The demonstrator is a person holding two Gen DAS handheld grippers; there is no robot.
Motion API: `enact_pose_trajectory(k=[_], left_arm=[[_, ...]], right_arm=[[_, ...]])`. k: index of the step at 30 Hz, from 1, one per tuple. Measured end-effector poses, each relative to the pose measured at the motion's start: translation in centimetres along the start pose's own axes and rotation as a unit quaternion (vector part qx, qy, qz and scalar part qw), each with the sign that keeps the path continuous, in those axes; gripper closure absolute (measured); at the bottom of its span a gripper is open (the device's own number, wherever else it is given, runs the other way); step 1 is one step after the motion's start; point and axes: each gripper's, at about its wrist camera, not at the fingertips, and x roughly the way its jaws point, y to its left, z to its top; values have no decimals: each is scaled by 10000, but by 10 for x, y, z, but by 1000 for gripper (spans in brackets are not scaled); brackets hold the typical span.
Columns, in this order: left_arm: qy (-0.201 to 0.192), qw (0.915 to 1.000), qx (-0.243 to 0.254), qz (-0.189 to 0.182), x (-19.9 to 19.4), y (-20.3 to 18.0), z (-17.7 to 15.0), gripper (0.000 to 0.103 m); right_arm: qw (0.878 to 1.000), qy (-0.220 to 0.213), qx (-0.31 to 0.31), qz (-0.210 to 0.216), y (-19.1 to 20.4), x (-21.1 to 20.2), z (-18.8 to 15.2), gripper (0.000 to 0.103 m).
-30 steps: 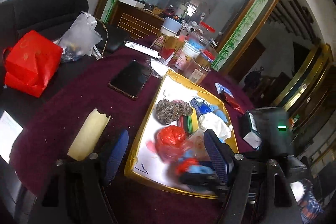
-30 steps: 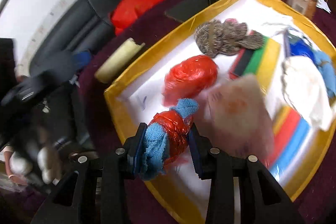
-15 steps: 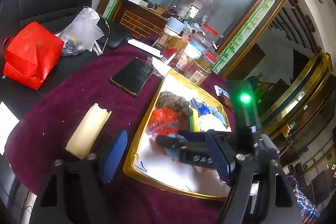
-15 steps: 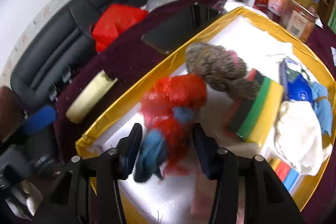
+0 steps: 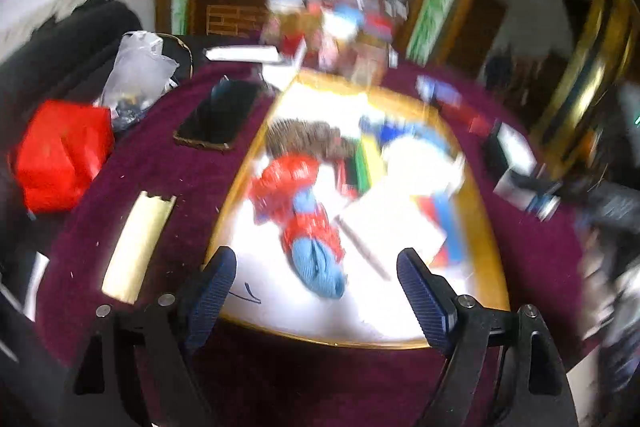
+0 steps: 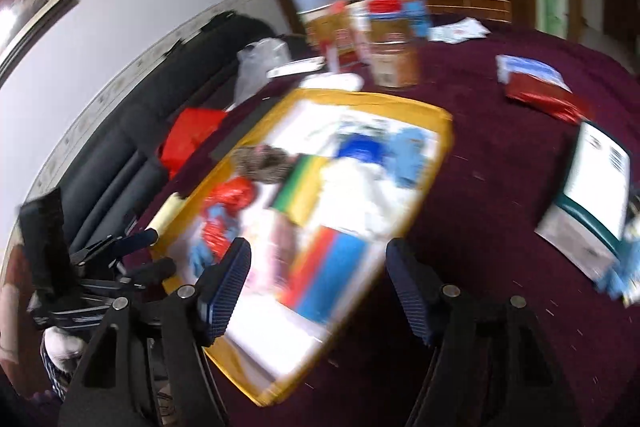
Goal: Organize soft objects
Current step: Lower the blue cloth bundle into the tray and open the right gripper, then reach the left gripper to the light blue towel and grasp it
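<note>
A gold-rimmed white tray (image 5: 478, 211) (image 6: 438, 163) lies on the maroon table. A red and blue cloth bundle (image 5: 310, 239) (image 6: 214, 233) lies in its near left part, next to a red plastic ball (image 5: 290, 173) (image 6: 232, 193). A brown knitted piece (image 5: 308, 139) (image 6: 260, 161), coloured sponges (image 6: 298, 189), a white cloth (image 5: 416, 155) and blue cloths (image 6: 408, 151) also lie in the tray. My left gripper (image 5: 314, 283) is open and empty over the tray's near edge. My right gripper (image 6: 318, 285) is open and empty above the tray's right side. Both views are blurred.
A black phone (image 5: 218, 115), a cream roll (image 5: 138, 243), a red bag (image 5: 60, 155) and a clear plastic bag (image 5: 138, 71) lie left of the tray. Jars (image 6: 394, 39) stand behind it. Packets (image 6: 536, 87) and a booklet (image 6: 592, 195) lie to the right.
My right gripper has opened, left the red and blue bundle in the tray and pulled back to the right. My left gripper has swung to face the tray.
</note>
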Motion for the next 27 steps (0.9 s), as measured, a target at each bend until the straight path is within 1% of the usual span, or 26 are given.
enact_pose_trajectory(k=[1,3,4,6,7,9,12,14,16,20,24,26,27], left_arm=[[146,9998,139,62,7,-5,0,33],[561,9975,352,242,27,-12,1,43],[741,9959,397,330,38,-12,3,48],[1025,9926,382,517,57,-9,6,54],[1094,9917,326,596,64,-7,10,54],[1068,9913,282,716,68,-6,18,54],[1047,9912,167,787,77,-2,33,54],[1105,9902,79,852,89,2,44,54],[1075,9897,64,945,99,3,55,54],[1043,9904,-52,911,112,3,73,54],[946,9918,-136,852,104,2,77,54],[712,9939,-78,834,81,-1,75,52],[551,9953,-63,795,67,-2,73,47]], right_arm=[[10000,-47,84,-20,-7,-5,-2,34],[9996,-163,246,-37,-24,-14,-7,34],[9994,-203,294,-42,-26,-17,-10,34],[9987,-295,424,2,-37,-25,-15,34],[9984,-319,460,10,-41,-28,-17,34],[9981,-352,497,11,-47,-33,-22,34],[9979,-368,536,-42,-57,-38,-29,34],[9973,-384,630,-65,-67,-41,-33,34],[9965,-414,722,-104,-75,-45,-37,34],[9945,-528,876,-200,-90,-57,-42,34],[9916,-779,980,-338,-108,-83,-47,34],[9884,-1022,983,-550,-119,-103,-50,34],[9857,-1154,1003,-707,-127,-113,-52,32]])
